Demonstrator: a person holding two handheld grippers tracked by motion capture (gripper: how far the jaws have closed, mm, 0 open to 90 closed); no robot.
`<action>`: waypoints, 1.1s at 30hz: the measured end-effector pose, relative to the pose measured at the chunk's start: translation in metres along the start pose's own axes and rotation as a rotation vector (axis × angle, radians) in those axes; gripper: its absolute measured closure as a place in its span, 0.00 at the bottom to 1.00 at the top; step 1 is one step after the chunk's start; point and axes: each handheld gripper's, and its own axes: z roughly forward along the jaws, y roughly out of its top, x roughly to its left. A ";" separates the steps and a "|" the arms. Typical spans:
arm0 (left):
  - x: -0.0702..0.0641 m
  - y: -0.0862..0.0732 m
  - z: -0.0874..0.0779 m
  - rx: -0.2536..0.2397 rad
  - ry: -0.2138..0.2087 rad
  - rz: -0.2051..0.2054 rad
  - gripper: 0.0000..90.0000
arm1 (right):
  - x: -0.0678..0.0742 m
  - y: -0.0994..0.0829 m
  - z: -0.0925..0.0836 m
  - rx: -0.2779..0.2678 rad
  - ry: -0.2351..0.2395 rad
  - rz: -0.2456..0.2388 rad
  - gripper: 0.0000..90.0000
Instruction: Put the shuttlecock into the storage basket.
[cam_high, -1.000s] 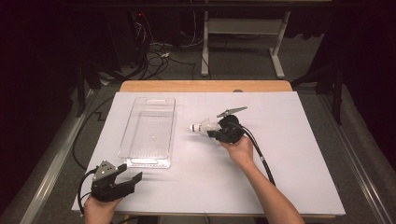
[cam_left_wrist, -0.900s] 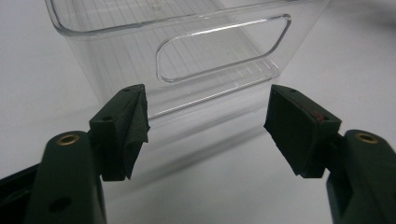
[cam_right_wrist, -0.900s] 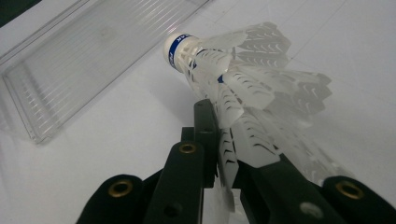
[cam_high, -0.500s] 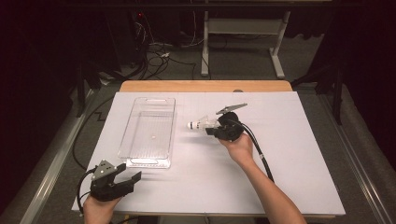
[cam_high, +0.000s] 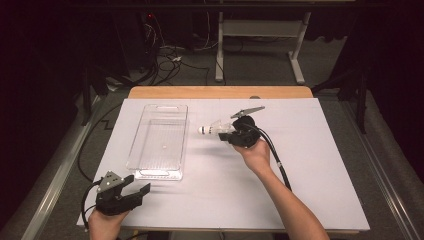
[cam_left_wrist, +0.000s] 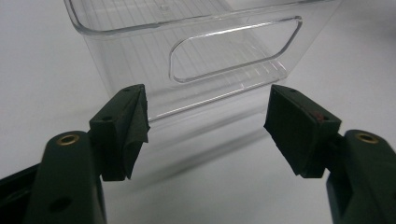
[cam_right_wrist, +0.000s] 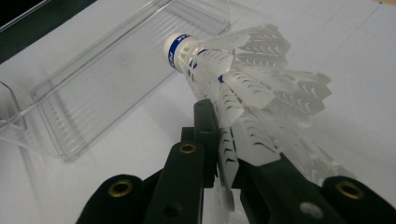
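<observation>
So the shuttlecock (cam_high: 212, 129) is up off the table, held just to the right of the clear plastic bin (cam_high: 159, 141), cork end pointing at the bin. In the right gripper view you can see the white cork with a blue band (cam_right_wrist: 176, 48) and the plastic skirt fanning out, with one side of the skirt pinched between the black jaws. The right gripper (cam_high: 229, 135) is clamped nearly all the way down on that skirt, so it's a thin grip on the feathers and not on the cork.

The bin sits lengthwise on a big white sheet (cam_high: 300, 165) covering the table, with a strip of wooden tabletop (cam_high: 220, 92) showing past the bin's far end. Beyond that the room is dark, with a grey floor, a tangle of cables (cam_high: 167, 57) and the white legs of another table (cam_high: 260, 45).

The left gripper (cam_high: 141, 191) is near the bin's closest short end, down by the front edge of the sheet. Its jaws are spread wide with nothing between them, and in the left gripper view they point at the bin's handle cutout (cam_left_wrist: 236, 53) without touching it.
</observation>
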 end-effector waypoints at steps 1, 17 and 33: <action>0.000 0.000 0.000 0.000 0.000 -0.001 0.34 | 0.001 0.001 0.000 -0.001 0.002 0.003 0.99; 0.000 0.000 0.000 -0.002 -0.003 -0.006 0.34 | 0.015 0.021 0.000 -0.014 0.017 -0.033 0.99; 0.000 0.000 0.000 0.003 -0.004 -0.001 0.34 | 0.025 0.037 0.006 -0.015 0.037 -0.055 0.99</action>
